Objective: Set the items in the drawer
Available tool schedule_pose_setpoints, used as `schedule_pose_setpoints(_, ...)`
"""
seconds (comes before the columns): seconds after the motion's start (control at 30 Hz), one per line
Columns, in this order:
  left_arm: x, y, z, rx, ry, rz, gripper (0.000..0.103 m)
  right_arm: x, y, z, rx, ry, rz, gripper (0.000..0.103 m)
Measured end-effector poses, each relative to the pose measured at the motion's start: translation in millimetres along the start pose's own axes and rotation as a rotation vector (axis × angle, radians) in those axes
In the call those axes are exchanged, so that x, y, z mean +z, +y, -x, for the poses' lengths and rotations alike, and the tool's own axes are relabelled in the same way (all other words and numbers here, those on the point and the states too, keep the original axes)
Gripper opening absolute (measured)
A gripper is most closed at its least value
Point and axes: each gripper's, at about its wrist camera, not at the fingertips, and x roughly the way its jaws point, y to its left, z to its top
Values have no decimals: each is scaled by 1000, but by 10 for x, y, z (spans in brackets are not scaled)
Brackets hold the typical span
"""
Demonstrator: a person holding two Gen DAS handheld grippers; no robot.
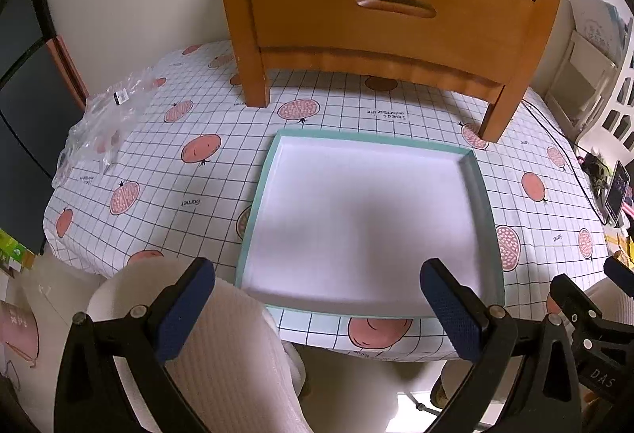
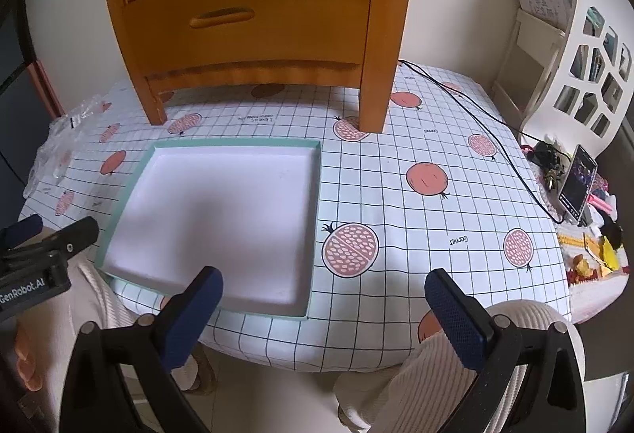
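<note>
Both grippers, left [image 1: 317, 310] and right [image 2: 323, 318], hang spread and empty; the stiff wooden drawer [image 1: 380, 1] likely needs its recessed handle [image 1: 396, 6] hooked, upper centre.

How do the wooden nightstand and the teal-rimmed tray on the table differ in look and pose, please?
The wooden nightstand is orange-brown and stands tall on legs at the back of the table; the teal-rimmed tray is white inside, shallow, and lies flat in front of it. The nightstand has two shut drawers with handles; the tray is open-topped and holds nothing. Both rest on the pomegranate-print tablecloth.
</note>
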Motion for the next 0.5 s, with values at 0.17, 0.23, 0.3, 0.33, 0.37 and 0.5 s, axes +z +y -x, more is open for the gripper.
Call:
schedule_pose_setpoints(0.17, -55, -25, -16, -7, -16, -22, 103, -15, -21, 1, -6, -13, -1, 103)
schedule_pose_setpoints(0.23, -79, -64, -7, -4, -26, -37, 103, -18, -13, 6, -6, -22, 5, 103)
schedule_pose_setpoints(0.3, -96, -71, -14, 3, -27, -47, 103, -30, -3, 17, -9, -28, 6, 103)
schedule_pose_setpoints(0.33, -99, -65, -15, 2, -28, -44, 103, -34, 3, 21, -11, -32, 9, 103)
schedule_pose_setpoints(0.37, -103, -54, -15, 1, -29, -37, 103, -36, 7, 21, -12, -34, 13, 103)
schedule_pose_setpoints(0.5, -101, -10, -5, -10, -39, -13, 103, -57, 54, 24, -20, -35, 27, 103)
